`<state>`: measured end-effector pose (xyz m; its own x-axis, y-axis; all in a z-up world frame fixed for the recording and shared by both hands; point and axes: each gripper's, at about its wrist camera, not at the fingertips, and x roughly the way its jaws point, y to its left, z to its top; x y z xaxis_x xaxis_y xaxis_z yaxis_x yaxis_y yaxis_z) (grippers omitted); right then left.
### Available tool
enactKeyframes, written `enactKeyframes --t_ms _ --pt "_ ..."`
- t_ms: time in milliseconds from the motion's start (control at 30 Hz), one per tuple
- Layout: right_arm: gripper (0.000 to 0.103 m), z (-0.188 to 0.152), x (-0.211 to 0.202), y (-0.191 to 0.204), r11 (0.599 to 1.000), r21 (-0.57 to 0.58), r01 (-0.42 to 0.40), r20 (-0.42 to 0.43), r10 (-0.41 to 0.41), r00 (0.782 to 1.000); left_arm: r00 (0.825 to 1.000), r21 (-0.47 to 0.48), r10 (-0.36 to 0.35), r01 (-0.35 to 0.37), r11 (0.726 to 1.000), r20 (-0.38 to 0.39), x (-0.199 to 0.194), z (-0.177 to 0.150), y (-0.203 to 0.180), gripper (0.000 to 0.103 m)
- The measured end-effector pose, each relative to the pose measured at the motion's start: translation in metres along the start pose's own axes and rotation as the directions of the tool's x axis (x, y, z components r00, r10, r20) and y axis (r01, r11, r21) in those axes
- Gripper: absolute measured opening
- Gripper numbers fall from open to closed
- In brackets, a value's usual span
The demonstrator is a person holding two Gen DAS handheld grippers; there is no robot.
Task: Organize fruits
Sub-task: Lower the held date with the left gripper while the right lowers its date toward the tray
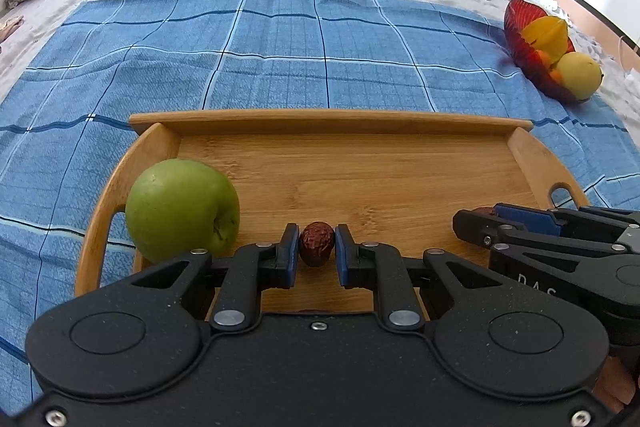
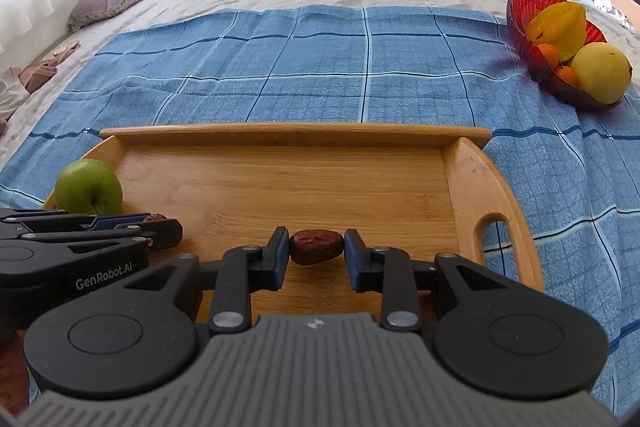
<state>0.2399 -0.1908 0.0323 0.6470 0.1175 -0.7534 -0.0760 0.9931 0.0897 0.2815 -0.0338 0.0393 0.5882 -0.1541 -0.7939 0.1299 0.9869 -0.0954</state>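
Left wrist view
Step in hand: a judgement only, placing or picking small fruit on the wooden tray [image 1: 332,123]; which of the two cannot be told.
Left gripper [image 1: 317,251]: jaws narrow, blue pads flanking a wrinkled red date [image 1: 317,243] at the tray's near edge. The pads look to touch it, though a sliver of gap on the right side leaves firm grip uncertain.
Green apple [image 1: 182,207]: rests in the tray's left end, just beside the left finger.
Right gripper [image 1: 486,217]: enters from the right, seen side-on; a dark fruit shows at its tips.
Red bowl [image 1: 516,23]: far right on the blue checked cloth [image 1: 280,47], holding a starfruit [image 1: 548,33], a yellow fruit [image 1: 580,75] and small oranges.

Right wrist view
Right gripper [image 2: 316,251]: jaws set slightly wider, a second date [image 2: 317,247] lying crosswise between the pads, apparently touched at both ends.
Tray position: the second date sits near-centre, right handle slot close by.
Next move calls for: if placing, open both jaws and back away; if picking, lift straight up and carry toward the red bowl.
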Motion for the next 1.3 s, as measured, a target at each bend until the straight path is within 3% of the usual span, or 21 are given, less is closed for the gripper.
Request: enactKeyframes --t_ms 933,1300 --pt "0.037 0.0 0.0066 0.0079 0.999 -0.045 0.017 -0.018 -0.018 1.0 1.0 0.014 -0.001 0.0 1.0 0.016 0.0004 -0.002 0.0006 0.019" --pt "0.046 0.0006 0.0045 0.0061 0.999 -0.035 0.008 -0.013 -0.008 1.0 1.0 0.008 0.003 -0.004 1.0 0.009 -0.0006 -0.0018 0.0022 0.019"
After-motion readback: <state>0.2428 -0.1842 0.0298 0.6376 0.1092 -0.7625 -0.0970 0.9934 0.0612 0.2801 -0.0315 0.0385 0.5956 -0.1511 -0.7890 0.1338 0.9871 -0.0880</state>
